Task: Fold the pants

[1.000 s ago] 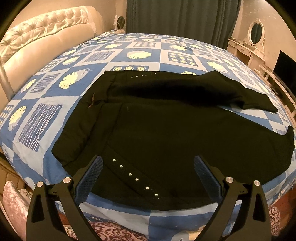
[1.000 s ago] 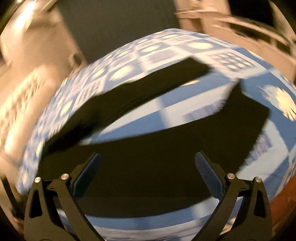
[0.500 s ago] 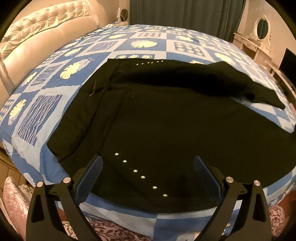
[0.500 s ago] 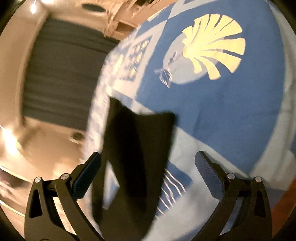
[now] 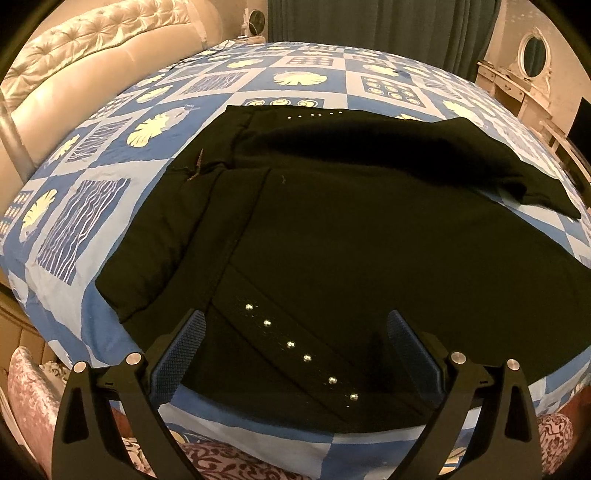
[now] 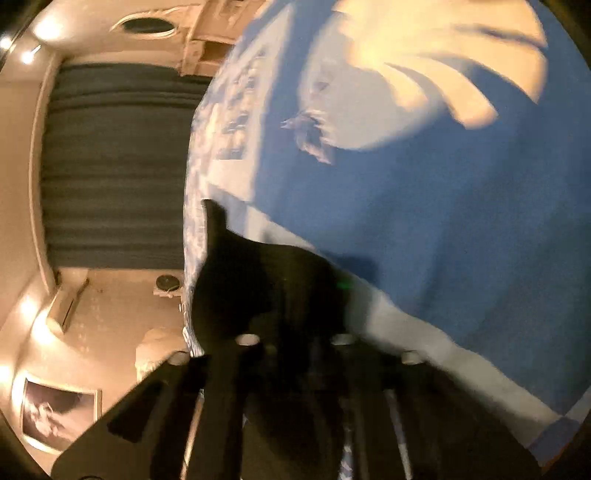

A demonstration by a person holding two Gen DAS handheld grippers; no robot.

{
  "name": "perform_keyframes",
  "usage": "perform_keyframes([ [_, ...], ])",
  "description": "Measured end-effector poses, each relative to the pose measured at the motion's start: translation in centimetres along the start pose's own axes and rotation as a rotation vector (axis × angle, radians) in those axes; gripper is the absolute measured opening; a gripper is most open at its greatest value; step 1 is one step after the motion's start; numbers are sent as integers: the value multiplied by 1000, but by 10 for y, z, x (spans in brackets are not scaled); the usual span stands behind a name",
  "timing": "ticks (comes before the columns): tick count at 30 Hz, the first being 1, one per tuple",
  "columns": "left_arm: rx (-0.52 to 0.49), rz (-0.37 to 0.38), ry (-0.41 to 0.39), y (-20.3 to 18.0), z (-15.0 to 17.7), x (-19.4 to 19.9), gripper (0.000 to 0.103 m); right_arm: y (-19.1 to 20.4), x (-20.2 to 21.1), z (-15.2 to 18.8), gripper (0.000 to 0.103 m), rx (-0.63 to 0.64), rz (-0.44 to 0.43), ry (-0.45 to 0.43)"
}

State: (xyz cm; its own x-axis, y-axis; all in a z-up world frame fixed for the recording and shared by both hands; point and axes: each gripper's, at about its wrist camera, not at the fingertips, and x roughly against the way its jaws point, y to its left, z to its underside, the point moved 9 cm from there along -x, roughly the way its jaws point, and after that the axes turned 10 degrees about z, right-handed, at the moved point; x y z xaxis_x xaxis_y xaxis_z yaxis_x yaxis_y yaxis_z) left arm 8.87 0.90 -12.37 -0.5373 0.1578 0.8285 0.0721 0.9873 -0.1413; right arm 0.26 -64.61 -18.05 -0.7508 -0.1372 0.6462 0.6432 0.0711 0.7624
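Black pants (image 5: 351, 236) lie spread across the blue patterned bed, waist to the left, legs running right. A row of silver studs (image 5: 299, 350) marks the near leg. My left gripper (image 5: 295, 354) is open and hovers over the near edge of the pants, by the studs, holding nothing. In the blurred right wrist view my right gripper (image 6: 295, 332) has its jaws drawn together on the black cuff end of the pants (image 6: 258, 280), down on the bedspread (image 6: 443, 221).
The bed's tufted cream headboard (image 5: 92, 59) is at the far left. Dark curtains (image 5: 369, 22) hang behind the bed. A white dressing table with an oval mirror (image 5: 532, 55) stands at the right. Patterned fabric (image 5: 221, 461) lies below the bed's near edge.
My right gripper has swung down to the pant cuff and closed on it. My left gripper has stayed open, drifting slightly over the waist end.
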Motion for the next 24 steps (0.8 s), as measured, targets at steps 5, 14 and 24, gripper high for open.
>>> perform_keyframes([
  [5, 2, 17, -20, 3, -6, 7, 98, -12, 38, -7, 6, 41, 38, -122],
  [14, 28, 232, 31, 2, -23, 6, 98, -48, 67, -13, 24, 0, 87, -152],
  [24, 34, 352, -24, 64, -95, 4, 98, 112, 71, 44, 81, 506, 227, -322],
])
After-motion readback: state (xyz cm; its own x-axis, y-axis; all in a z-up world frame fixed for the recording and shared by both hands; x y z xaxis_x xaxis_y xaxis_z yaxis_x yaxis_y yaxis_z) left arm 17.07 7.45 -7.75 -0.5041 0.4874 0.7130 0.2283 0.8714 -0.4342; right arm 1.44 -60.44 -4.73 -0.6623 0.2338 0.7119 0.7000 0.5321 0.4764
